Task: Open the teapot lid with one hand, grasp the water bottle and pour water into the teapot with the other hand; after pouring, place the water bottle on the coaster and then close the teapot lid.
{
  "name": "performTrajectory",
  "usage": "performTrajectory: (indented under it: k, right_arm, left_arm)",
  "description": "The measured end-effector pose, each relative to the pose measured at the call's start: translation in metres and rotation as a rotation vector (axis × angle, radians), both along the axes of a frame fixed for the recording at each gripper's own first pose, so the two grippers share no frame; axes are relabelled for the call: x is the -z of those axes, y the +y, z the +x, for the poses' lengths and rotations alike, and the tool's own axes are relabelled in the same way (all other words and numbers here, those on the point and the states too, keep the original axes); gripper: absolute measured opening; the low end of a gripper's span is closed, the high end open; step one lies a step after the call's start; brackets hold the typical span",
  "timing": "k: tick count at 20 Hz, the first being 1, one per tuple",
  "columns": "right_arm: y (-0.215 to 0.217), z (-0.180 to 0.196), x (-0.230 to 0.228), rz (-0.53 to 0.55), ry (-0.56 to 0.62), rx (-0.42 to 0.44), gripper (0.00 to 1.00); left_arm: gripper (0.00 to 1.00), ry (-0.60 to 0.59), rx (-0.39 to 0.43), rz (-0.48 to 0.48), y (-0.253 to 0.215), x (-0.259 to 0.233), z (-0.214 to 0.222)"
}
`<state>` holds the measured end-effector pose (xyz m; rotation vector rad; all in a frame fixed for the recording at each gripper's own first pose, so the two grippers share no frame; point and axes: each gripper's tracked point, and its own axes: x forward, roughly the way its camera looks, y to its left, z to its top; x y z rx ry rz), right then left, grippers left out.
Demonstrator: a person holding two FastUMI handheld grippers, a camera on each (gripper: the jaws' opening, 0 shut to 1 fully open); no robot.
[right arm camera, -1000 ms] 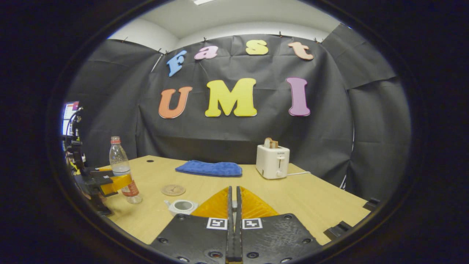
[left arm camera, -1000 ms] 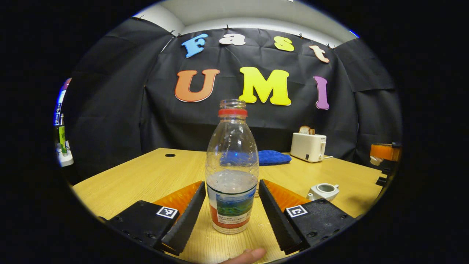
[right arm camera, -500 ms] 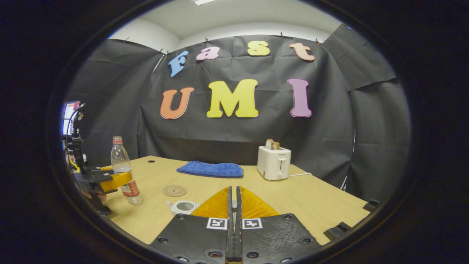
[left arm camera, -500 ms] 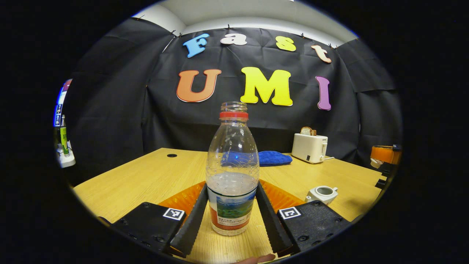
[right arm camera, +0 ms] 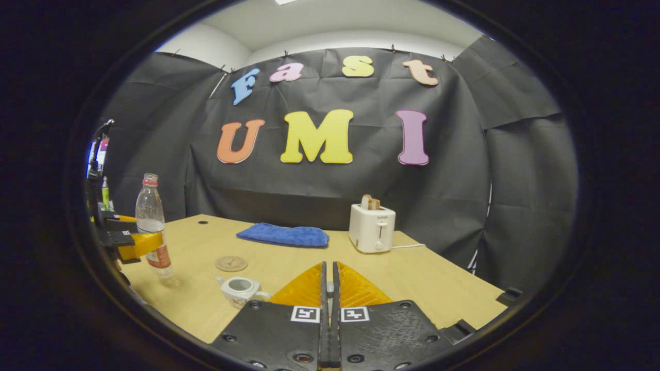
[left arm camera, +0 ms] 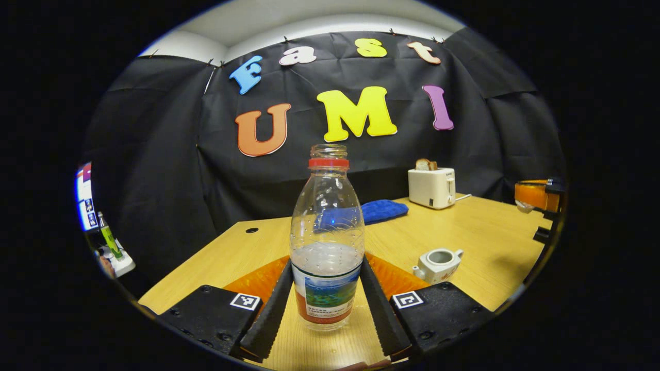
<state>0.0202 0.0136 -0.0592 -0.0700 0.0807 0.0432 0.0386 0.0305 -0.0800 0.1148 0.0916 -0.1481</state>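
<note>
A clear water bottle [left arm camera: 326, 247] with a red neck ring, no cap and some water in it stands between the fingers of my left gripper [left arm camera: 325, 263], which is shut on its labelled lower part. The right gripper view has the same bottle [right arm camera: 150, 221] and left gripper [right arm camera: 131, 245] at the far left. The white teapot [left arm camera: 437, 263] sits open on the table [left arm camera: 490, 232], right of the bottle. My right gripper [right arm camera: 328, 264] is shut, above and behind the teapot [right arm camera: 240, 288]. At the left gripper view's right edge, the right gripper [left arm camera: 536, 196] has the small white lid [left arm camera: 523, 207] at its tips.
A round coaster [right arm camera: 231, 263] lies between bottle and teapot. A folded blue towel [right arm camera: 283, 235] and a white toaster [right arm camera: 371, 226] with toast stand at the back of the table [right arm camera: 438, 278]. Black cloth walls close in the far side.
My left gripper closed from open onto the bottle, then rolled, so the table now slopes in its view. The right gripper stayed shut and turned slightly right.
</note>
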Motion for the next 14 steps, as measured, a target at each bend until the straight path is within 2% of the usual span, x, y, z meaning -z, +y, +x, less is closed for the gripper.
performTrajectory:
  k: [4, 11, 14]
  right_arm:
    - [-0.009, 0.003, -0.002, 0.006, 0.004, 0.012, 0.0]
    - [-0.023, 0.011, 0.004, -0.02, 0.004, 0.035, 0.0]
    - [-0.03, 0.017, 0.011, -0.007, 0.031, 0.046, 0.0]
  left_arm:
    - [0.77, 0.02, -0.061, 0.225, 0.012, 0.008, 0.005]
    - [0.77, 0.081, -0.015, 0.447, -0.008, 0.025, 0.014]
    - [0.77, 0.081, 0.012, 0.596, -0.018, 0.032, 0.016]
